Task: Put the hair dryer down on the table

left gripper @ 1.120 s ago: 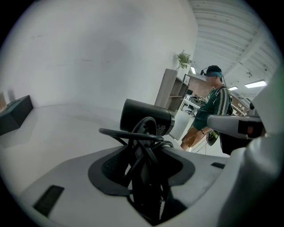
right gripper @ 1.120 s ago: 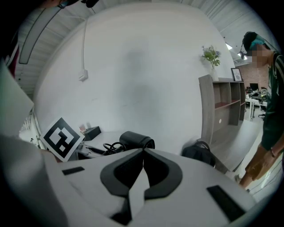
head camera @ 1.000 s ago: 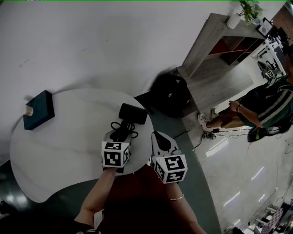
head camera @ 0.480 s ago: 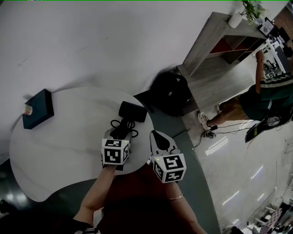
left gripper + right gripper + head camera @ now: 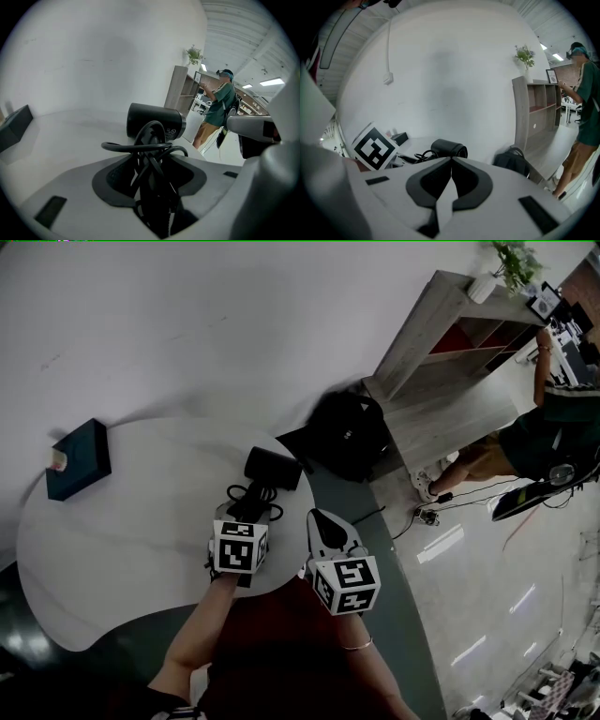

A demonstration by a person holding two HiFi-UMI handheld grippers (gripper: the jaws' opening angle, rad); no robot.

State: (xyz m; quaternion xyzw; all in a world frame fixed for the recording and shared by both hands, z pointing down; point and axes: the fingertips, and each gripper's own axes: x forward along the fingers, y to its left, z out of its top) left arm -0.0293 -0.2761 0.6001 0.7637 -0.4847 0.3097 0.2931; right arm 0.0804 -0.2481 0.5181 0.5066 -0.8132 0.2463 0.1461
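A black hair dryer (image 5: 273, 470) is over the right part of the white round table (image 5: 122, 540), its barrel pointing away from me. Its handle and looped black cord (image 5: 249, 499) sit between the jaws of my left gripper (image 5: 246, 509), which is shut on them. The left gripper view shows the barrel (image 5: 154, 123) beyond the jaws and the cord (image 5: 140, 147) bunched in the left gripper (image 5: 152, 176). I cannot tell whether the dryer rests on the tabletop. My right gripper (image 5: 324, 520) hovers at the table's right edge, shut and holding nothing (image 5: 451, 161).
A dark teal box (image 5: 79, 460) lies at the table's far left. On the floor to the right of the table sits a black backpack (image 5: 352, 432), with a grey shelf unit (image 5: 450, 324) behind it. A person (image 5: 553, 418) stands at the far right.
Both grippers and the hair dryer have kept still. The person in the background has moved up and away toward the right edge.
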